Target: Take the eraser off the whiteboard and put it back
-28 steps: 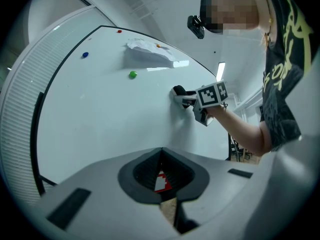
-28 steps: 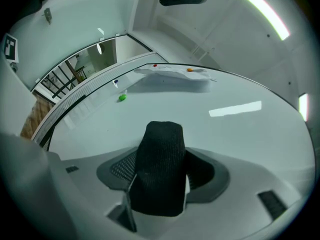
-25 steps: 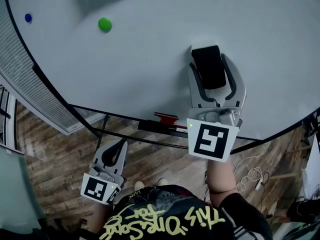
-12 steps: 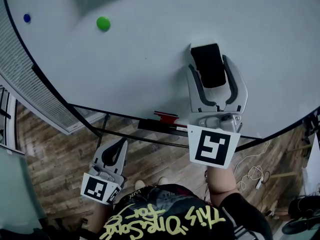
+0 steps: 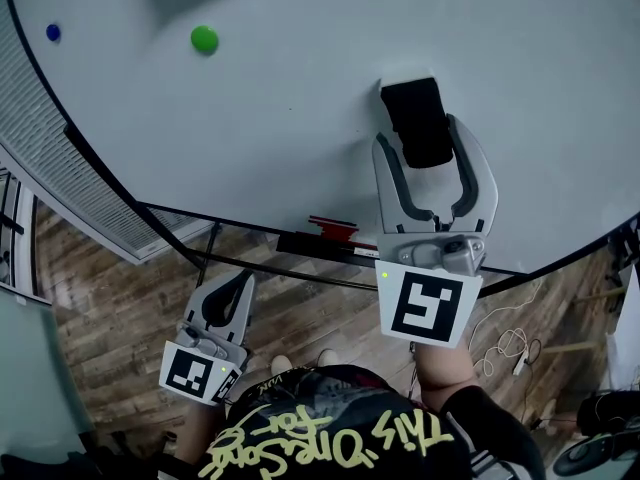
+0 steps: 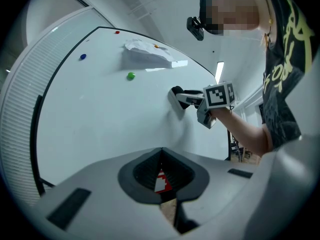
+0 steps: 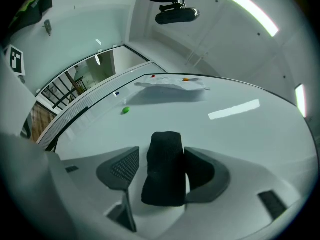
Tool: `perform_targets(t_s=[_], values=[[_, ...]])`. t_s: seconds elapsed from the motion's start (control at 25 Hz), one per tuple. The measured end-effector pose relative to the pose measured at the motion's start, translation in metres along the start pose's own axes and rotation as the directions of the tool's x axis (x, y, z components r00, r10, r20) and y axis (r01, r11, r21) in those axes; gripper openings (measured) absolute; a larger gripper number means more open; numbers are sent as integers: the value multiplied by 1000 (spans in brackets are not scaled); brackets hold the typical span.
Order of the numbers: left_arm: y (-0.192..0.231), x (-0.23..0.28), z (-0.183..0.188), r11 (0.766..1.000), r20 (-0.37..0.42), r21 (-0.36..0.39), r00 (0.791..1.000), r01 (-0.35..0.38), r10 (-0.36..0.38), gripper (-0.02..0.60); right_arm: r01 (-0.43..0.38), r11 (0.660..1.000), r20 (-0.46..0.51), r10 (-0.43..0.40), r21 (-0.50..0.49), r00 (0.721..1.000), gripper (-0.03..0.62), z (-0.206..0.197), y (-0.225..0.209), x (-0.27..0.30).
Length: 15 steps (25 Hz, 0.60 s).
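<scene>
Green round magnet, upper left. Blue magnet further left, well apart from it. Crumpled white paper sheet above the green one; small red magnet at its left end, orange magnet on its right part. Red object lying on black ledge. Below: wood plank floor, loose white cable at right. Ribbed grey panel at far left.

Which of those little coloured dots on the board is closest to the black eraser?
The green dot, the only green one; the blue dot lies much farther left of the eraser.
</scene>
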<state>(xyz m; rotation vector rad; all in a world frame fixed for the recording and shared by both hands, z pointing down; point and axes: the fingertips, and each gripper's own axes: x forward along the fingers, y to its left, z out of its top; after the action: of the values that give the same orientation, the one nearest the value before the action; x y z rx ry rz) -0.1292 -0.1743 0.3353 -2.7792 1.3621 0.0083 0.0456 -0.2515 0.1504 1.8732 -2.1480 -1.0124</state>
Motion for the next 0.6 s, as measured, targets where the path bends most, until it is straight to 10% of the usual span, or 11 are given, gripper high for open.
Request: perform_targets(t_s=[0.6], values=[[-13, 1, 3, 1000, -3, 10, 1000, 13, -13, 7, -76, 990, 1, 76, 120, 997, 265, -3, 25, -28]])
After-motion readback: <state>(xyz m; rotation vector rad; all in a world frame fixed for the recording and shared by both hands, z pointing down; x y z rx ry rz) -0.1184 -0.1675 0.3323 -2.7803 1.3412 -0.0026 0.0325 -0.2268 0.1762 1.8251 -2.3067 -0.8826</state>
